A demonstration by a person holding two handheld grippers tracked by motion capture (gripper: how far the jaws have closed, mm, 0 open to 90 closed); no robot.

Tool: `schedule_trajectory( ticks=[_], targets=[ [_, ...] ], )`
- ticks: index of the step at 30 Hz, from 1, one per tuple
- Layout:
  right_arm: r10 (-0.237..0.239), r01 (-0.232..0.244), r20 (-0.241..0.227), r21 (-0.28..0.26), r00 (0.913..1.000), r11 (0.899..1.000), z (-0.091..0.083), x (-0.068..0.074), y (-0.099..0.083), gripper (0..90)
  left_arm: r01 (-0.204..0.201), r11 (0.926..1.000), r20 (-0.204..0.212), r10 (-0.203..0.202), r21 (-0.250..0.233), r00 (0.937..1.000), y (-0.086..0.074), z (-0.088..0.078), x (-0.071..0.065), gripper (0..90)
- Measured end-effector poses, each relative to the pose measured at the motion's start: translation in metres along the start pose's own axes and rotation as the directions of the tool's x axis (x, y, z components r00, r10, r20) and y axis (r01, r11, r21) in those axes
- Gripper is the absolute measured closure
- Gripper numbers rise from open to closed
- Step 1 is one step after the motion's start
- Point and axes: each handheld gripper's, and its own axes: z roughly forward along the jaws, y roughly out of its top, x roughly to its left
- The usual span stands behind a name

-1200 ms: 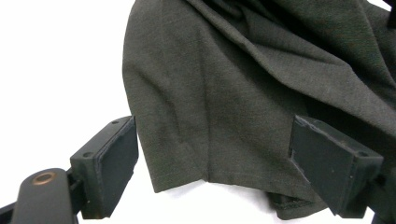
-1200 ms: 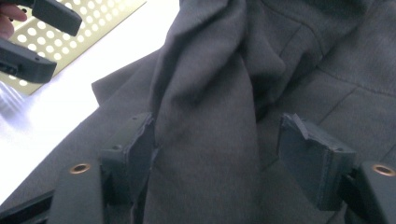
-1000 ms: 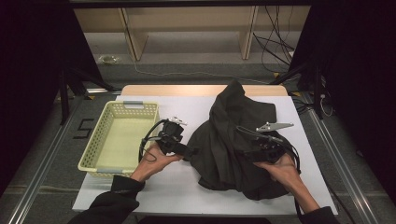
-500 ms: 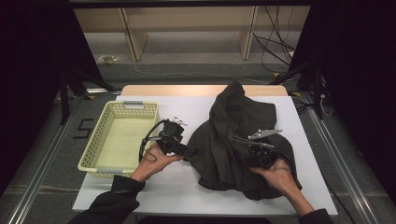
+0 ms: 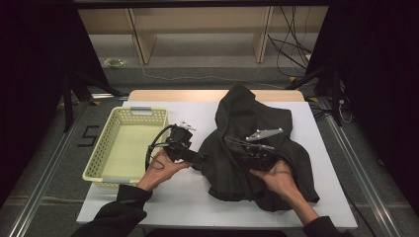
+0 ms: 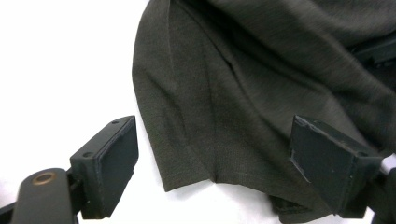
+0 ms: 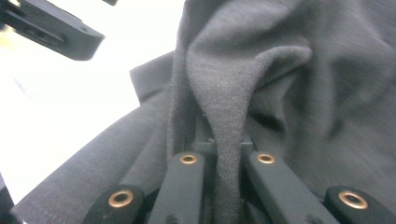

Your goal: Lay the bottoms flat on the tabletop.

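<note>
The dark garment [image 5: 257,148] is lying on the white table [image 5: 197,207]. The right gripper [image 7: 227,154] has just been closing and is pinching a fold of it. The left gripper [image 6: 215,158] is standing apart, with the garment's edge lying between its jaws.

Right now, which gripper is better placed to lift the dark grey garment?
Right gripper: its jaws are shut on a fold of the dark grey garment. The left gripper stands open at its edge.

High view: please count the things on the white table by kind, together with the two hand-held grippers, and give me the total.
Dark grey garment: 1, crumpled on the table
Pale yellow plastic basket: 1
Grippers: 2, the left gripper open at the garment's edge, the right gripper shut on a fold of the garment
Total: 4
</note>
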Motion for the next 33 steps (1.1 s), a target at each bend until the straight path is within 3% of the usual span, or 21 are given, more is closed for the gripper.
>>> schedule_trajectory(
  ticks=[10,14,16,20,25,29,33],
  targets=[
    [-0.026,0.026,-0.045,-0.002,0.9986,1.000,0.028,0.025,0.026,85.0,0.020,0.9996,-0.015,-0.020,-0.021,0.9997,0.000,-0.008,0.008,15.6],
    [-0.025,0.026,-0.087,0.013,0.9959,1.000,0.032,0.028,0.028,66.9,0.024,0.9994,-0.013,-0.024,-0.024,0.9996,0.000,-0.009,0.010,15.7],
    [-0.022,0.022,-0.089,-0.005,0.9958,1.000,0.026,0.027,0.028,57.8,0.023,0.9995,-0.015,-0.023,-0.022,0.9996,0.000,-0.008,0.010,15.7],
    [-0.001,-0.003,-0.073,-0.055,0.9973,0.999,0.007,0.015,0.031,45.1,0.023,0.9996,-0.015,-0.024,-0.019,0.9996,0.000,-0.006,0.009,15.7],
    [0.028,-0.034,-0.057,-0.103,0.9980,0.994,-0.016,-0.005,0.027,39.2,0.034,0.9988,-0.013,-0.035,-0.034,0.9993,0.003,-0.009,0.010,15.7],
    [0.048,-0.048,-0.003,-0.122,0.9989,0.991,-0.030,-0.020,0.020,37.6,0.028,0.9988,-0.005,-0.029,-0.039,0.9996,0.005,-0.009,0.007,15.8],
    [0.070,-0.060,0.087,-0.113,0.9938,0.992,-0.038,-0.038,0.011,36.0,0.012,0.9995,0.007,-0.012,-0.029,0.9999,0.008,-0.003,-0.001,15.9]
  ],
)
